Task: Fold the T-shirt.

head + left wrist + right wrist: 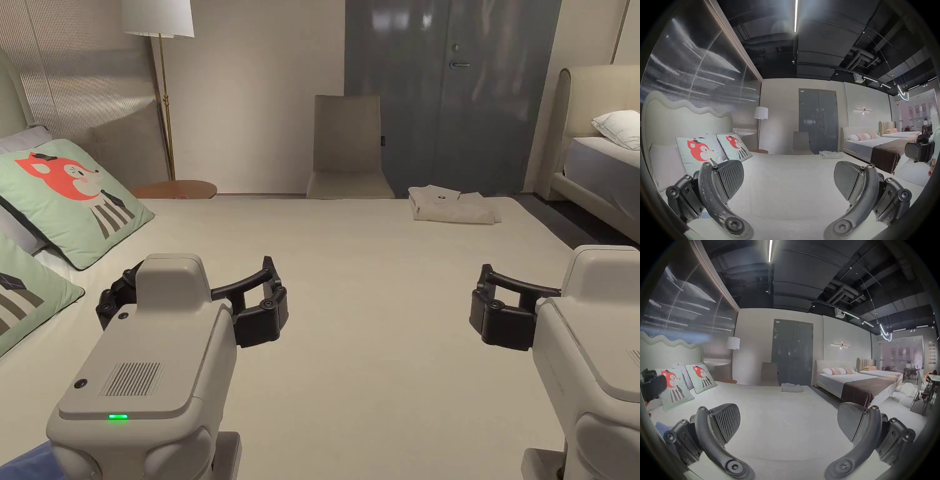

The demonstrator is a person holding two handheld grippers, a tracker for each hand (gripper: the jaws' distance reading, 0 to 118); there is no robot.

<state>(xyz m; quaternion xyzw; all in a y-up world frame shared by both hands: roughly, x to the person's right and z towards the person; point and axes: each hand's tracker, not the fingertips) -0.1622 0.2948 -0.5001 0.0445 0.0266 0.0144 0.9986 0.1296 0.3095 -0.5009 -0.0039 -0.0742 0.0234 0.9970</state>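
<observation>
A cream T-shirt (453, 205) lies folded into a flat bundle near the far right corner of the cream bed (375, 375). It also shows in the left gripper view (830, 155) and in the right gripper view (791, 387). My left gripper (275, 297) hovers over the near left of the bed, jaws wide apart with nothing between them (788, 175). My right gripper (484, 306) hovers at the near right, also open and empty (788, 417). Both are well short of the T-shirt.
Two fox pillows (69, 194) lean at the bed's left side by the headboard. Beyond the far edge stand a beige chair (348, 150), a floor lamp (159, 37), a round side table (175, 187) and a grey door (450, 87). Another bed (600, 162) stands at right.
</observation>
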